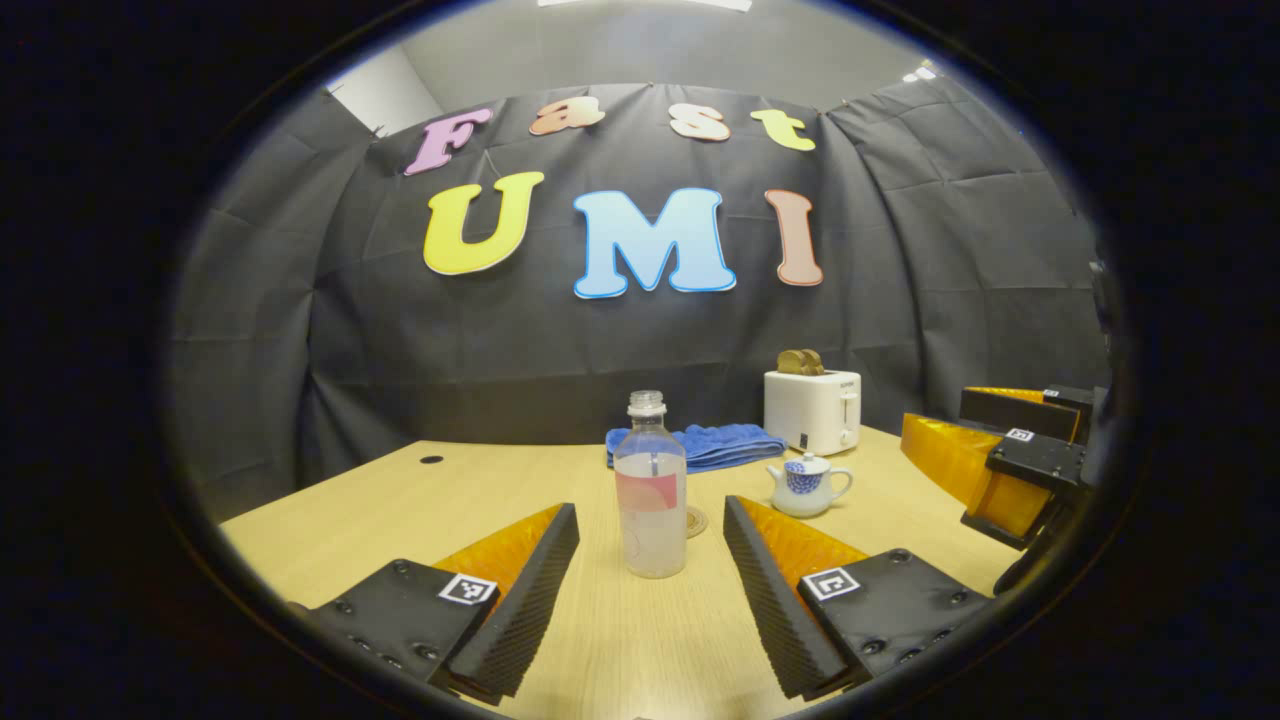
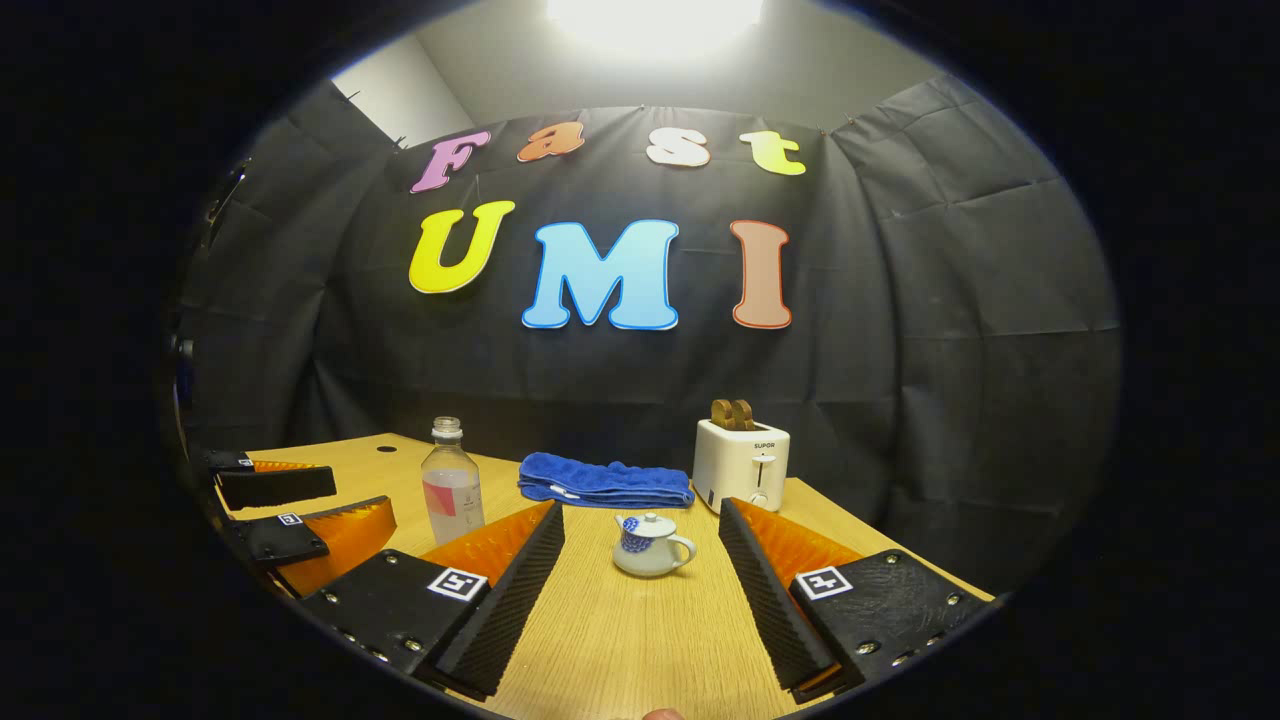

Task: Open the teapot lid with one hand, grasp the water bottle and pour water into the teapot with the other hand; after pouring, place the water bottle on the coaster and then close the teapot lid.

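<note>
Left gripper (image 1: 650,590): yours, held wide open, empty, low over the table (image 1: 400,500). Bottle (image 1: 651,487): dead ahead between the line of its fingers, just beyond the tips, standing upright, long axis vertical, cap on. Coaster (image 1: 696,521): just behind the bottle to its right, partly hidden. Pot (image 1: 807,485): farther off to the right, lid on.

Right gripper (image 2: 640,580): also spread open, holding nothing. Pot (image 2: 650,545): straight ahead of it, centred between the fingers, a little past the tips, upright, handle to the right in this view and spout to the left. Lid (image 2: 650,520): seated, knob up.

Judgement: the left gripper is nearer the bottle, the right nearer the pot; each has its thing on its own axis, so a straight advance would serve. The lid's knob is small; you would come at it from above.

Behind: folded blue towel (image 2: 605,481), white toaster (image 2: 741,463) with toast in it.
</note>
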Tool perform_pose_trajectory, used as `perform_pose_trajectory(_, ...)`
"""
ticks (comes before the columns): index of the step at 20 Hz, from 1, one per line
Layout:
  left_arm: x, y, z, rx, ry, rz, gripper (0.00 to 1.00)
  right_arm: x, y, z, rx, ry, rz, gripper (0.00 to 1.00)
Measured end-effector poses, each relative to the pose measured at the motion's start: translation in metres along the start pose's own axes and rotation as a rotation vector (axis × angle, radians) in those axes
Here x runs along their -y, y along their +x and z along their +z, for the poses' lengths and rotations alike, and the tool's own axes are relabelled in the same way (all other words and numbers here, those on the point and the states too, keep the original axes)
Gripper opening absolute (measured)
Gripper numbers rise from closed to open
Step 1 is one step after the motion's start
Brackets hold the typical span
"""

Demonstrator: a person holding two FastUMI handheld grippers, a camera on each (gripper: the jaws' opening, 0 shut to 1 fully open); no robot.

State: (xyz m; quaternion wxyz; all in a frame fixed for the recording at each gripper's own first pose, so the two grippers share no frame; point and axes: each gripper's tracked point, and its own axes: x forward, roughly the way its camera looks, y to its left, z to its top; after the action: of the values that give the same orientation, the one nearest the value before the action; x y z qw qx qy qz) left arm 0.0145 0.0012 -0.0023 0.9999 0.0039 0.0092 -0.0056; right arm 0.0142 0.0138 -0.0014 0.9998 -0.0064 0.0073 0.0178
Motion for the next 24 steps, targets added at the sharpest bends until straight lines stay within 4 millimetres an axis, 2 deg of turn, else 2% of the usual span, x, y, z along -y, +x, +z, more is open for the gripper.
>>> perform_pose_trajectory(9, 0.000, 0.005, -0.004, -0.012, 0.001, -0.011, 1.00, 0.001, 0.006, -0.003, -0.013, -0.013, -0.004, 0.96)
perform_pose_trajectory(13, 0.001, 0.018, -0.007, -0.015, 0.006, -0.030, 1.00, -0.004, 0.017, 0.002, -0.007, 0.015, 0.014, 0.96)
perform_pose_trajectory(16, -0.001, 0.033, -0.009, -0.022, 0.008, -0.037, 1.00, -0.006, 0.035, 0.006, -0.008, 0.030, 0.027, 0.96)
perform_pose_trajectory(20, 0.003, 0.054, -0.018, -0.043, 0.021, -0.071, 1.00, -0.006, 0.070, 0.002, -0.035, 0.058, 0.026, 0.96)
perform_pose_trajectory(24, -0.003, 0.071, -0.027, -0.058, 0.019, -0.082, 1.00, 0.002, 0.110, -0.016, -0.088, 0.022, -0.015, 0.96)
